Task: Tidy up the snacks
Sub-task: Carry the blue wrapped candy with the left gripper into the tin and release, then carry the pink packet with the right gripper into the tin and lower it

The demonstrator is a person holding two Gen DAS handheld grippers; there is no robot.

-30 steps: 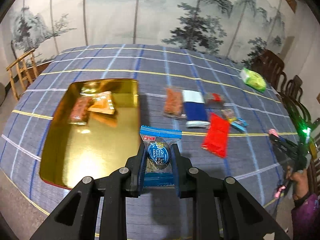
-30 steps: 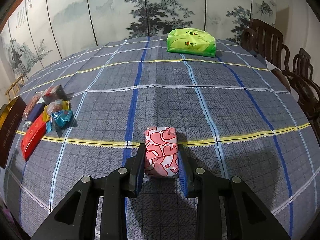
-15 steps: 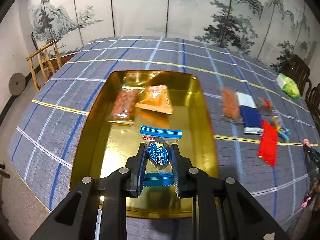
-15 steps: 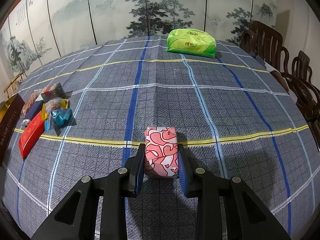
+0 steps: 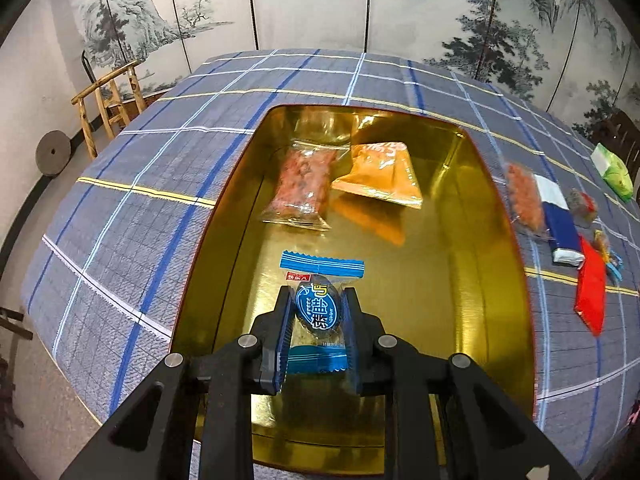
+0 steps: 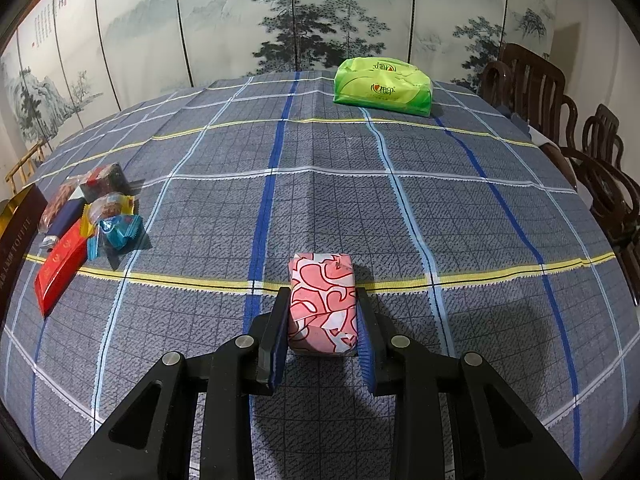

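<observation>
Currently our left gripper (image 5: 318,314) is clamped on the blue-wrapped round snack packet (image 5: 319,312), over the near half of the gold rectangular metal tray (image 5: 502,216). Clear pack of reddish snacks (image 5: 302,186) and orange foil pouch (image 5: 382,176) lie at 12 o'clock. We should lower until the wrapper touches bare gold, then release, short of both. Right gripper (image 6: 323,312) grips the pink-and-white patterned packet (image 6: 323,304) above the checked cloth (image 6: 480,220); keep it parked.
</observation>
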